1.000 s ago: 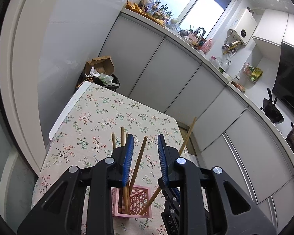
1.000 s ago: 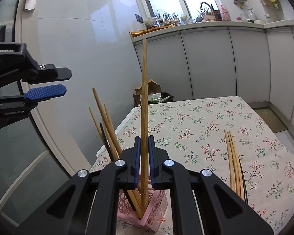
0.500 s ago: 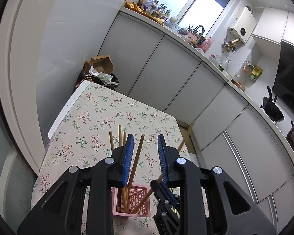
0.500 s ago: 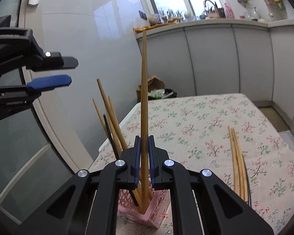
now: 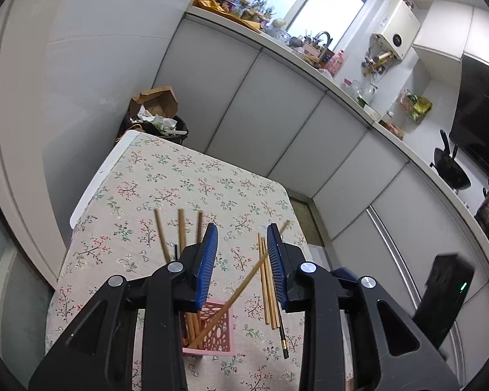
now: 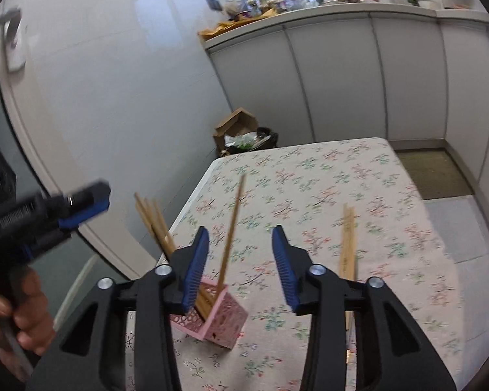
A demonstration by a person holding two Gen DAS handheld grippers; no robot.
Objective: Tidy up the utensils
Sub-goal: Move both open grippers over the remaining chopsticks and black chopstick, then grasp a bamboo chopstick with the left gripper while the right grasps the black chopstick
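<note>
A pink lattice holder (image 6: 215,321) stands on the floral tablecloth (image 6: 326,195) and holds several wooden chopsticks (image 6: 153,224). One chopstick (image 6: 231,228) leans free in it, between the jaws of my open right gripper (image 6: 241,254) without touching them. In the left wrist view the holder (image 5: 212,332) sits below my open, empty left gripper (image 5: 241,260), and the leaning chopstick (image 5: 244,286) crosses between the jaws. A loose bundle of chopsticks (image 5: 269,286) lies on the cloth to the right, also in the right wrist view (image 6: 347,241).
A full bin with cardboard (image 5: 156,117) stands past the table's far end. White cabinets (image 5: 277,114) and a cluttered counter run along the right. The left gripper (image 6: 49,218) and the hand holding it show at the left in the right wrist view.
My right gripper has opened and let go of the chopstick, which now leans in the pink holder. The right gripper has pulled back and up. The left gripper has lifted a little.
</note>
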